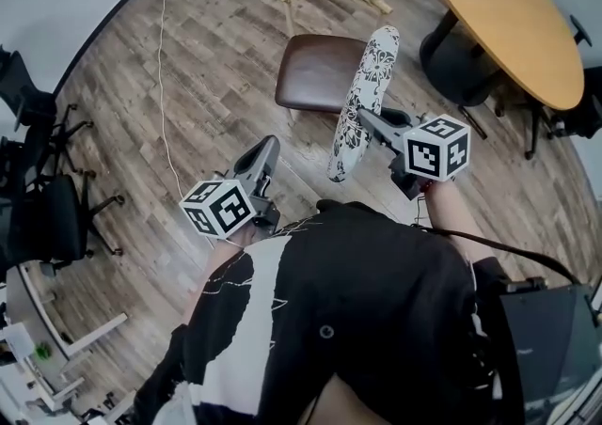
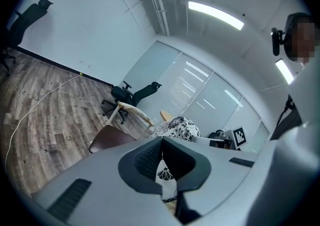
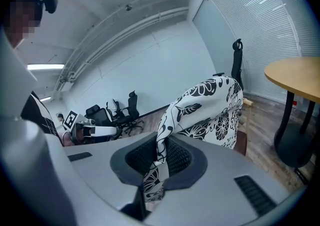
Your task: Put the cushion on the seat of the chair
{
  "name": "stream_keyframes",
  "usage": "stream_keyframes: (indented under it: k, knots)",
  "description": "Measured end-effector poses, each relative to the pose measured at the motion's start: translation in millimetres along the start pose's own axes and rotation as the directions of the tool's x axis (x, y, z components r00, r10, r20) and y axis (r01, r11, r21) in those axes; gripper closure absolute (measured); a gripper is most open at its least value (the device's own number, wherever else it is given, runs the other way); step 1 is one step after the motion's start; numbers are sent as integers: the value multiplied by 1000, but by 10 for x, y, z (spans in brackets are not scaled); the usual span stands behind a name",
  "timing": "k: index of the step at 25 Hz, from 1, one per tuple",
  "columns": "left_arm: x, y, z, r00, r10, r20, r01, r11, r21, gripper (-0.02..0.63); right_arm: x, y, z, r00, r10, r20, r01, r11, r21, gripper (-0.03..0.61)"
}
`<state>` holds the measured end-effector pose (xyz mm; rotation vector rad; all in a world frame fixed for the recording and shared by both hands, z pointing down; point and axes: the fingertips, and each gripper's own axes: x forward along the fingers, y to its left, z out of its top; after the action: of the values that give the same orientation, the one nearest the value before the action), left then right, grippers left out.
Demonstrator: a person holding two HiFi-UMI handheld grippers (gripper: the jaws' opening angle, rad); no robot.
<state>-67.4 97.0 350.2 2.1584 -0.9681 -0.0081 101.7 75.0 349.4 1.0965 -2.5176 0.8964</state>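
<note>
Lengthwise, the black-and-white floral cushion (image 1: 365, 85) pinched in the right gripper (image 1: 363, 117) points toward the brown padded chair seat (image 1: 315, 73) ahead; left gripper (image 1: 270, 147) closed, empty.

Black-and-white shirt (image 1: 376, 301); grey left gripper (image 1: 268, 144) and right gripper (image 1: 363, 117).

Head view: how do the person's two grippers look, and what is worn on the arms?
Both the left gripper and the right gripper are grey, tapering to a dark claw, each with a white cube of black square markers. A black cable trails from the right one. The person wears a black-and-white top.
</note>
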Motion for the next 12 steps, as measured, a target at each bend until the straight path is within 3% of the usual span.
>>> stream_keyframes:
  k: [12]
  knots:
    - [58,-48,-148,999,27,21,-28,998,47,600,35,-47,-26,997,50,54,-49,998,-26,538]
